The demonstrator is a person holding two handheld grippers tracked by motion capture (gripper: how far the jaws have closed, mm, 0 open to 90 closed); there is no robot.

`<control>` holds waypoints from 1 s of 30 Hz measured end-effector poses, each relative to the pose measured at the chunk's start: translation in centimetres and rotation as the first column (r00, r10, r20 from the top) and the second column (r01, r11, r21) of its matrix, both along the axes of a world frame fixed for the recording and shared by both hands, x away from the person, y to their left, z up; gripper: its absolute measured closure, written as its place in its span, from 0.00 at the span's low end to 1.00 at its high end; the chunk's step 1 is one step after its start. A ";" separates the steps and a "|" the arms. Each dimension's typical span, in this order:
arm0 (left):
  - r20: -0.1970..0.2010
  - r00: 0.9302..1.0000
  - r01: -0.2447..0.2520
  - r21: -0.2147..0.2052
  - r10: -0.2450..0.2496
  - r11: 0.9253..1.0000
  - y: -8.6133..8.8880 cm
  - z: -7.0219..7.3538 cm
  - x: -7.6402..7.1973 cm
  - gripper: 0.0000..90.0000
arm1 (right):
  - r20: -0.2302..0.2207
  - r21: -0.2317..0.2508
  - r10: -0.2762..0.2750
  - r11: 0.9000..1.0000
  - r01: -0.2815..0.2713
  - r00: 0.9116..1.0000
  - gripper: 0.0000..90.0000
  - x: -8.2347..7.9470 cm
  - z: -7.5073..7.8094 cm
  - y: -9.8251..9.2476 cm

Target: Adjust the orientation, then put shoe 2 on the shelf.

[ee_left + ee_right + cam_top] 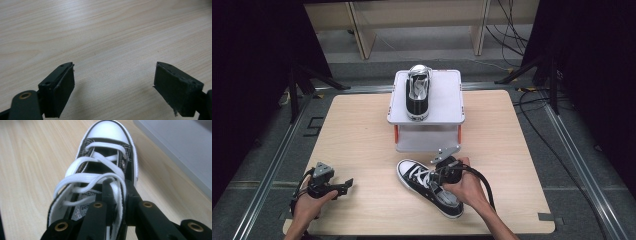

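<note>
Right claw [443, 172] clamped on the side wall of a black sneaker [428, 186]; left claw [343, 186] released.

Seen along the right claw [117, 185], one jaw sits inside the sneaker [105, 157] under the white laces [93, 168] and the other outside its canvas side, with the wall pinched between them. On the desk [362, 130] the sneaker lies near the front edge, its white toe cap [402, 166] pointing toward ten o'clock. At twelve o'clock from it stands a small grey rack [447, 100], with a second sneaker [418, 92] on its top shelf. Well apart at nine o'clock, the left claw [113, 82] rests low over bare desk [105, 32], its jaws spread wide with nothing between them.
</note>
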State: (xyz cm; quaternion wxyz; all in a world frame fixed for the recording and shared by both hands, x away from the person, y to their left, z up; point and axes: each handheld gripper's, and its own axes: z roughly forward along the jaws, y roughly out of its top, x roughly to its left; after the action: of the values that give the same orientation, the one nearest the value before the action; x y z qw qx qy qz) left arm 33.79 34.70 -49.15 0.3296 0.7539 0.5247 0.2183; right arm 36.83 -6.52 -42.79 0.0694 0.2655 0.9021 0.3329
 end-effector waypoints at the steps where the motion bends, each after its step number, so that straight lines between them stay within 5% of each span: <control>1: 0.003 1.000 0.002 -0.008 -0.002 1.000 0.0 0.0 0.0 0.18 | 0.004 0.018 -0.003 1.000 0.003 1.000 0.93 -0.1 0.0 -0.1; 3: 0.008 1.000 -0.002 -0.016 0.002 1.000 0.1 0.1 0.0 0.18 | -0.009 0.020 0.010 1.000 -0.010 1.000 0.93 -0.4 0.5 -0.4; 4: -0.017 1.000 0.016 0.018 -0.016 1.000 0.4 0.3 0.0 0.18 | -0.022 0.031 0.011 0.999 -0.010 1.000 0.93 -0.6 0.7 -0.5; 7: 0.000 1.000 -0.009 0.000 0.009 1.000 0.2 0.0 0.0 0.18 | -0.050 0.062 -0.014 0.998 0.017 0.999 0.93 -0.7 1.1 -0.7; 10: 0.005 1.000 -0.008 -0.010 0.008 1.000 0.2 0.1 0.0 0.18 | -0.059 0.085 0.024 0.996 -0.019 0.998 0.93 -0.5 1.5 -1.0; 12: -0.022 1.000 0.018 0.025 -0.018 1.000 0.5 0.3 -0.1 0.18 | -0.052 0.075 0.032 0.997 -0.028 0.998 0.93 -0.6 2.1 -1.2; 14: 0.003 1.000 -0.014 -0.014 0.014 1.000 0.1 0.0 0.0 0.18 | -0.056 0.089 0.042 0.995 -0.037 0.998 0.93 -0.4 2.9 -1.4; 16: 0.002 1.000 -0.013 -0.001 0.013 1.000 0.2 0.0 0.0 0.18 | -0.061 0.092 0.050 0.995 -0.044 0.997 0.93 -0.3 3.6 -1.5; 27: -0.002 1.000 -0.013 0.004 0.013 1.000 0.1 -0.1 0.0 0.18 | -0.024 0.118 0.067 0.991 -0.063 0.998 0.93 -0.4 9.5 -3.7; 30: -0.017 1.000 0.019 0.019 -0.019 1.000 0.1 0.0 0.0 0.18 | -0.016 0.150 0.062 0.987 -0.059 0.998 0.93 -0.3 11.5 -4.9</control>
State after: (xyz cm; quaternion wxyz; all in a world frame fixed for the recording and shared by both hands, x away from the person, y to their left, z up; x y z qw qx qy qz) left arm 33.76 34.81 -49.11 0.3201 0.7637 0.5183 0.2137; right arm 36.50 -11.45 -31.30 0.0296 0.2457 0.8829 0.3990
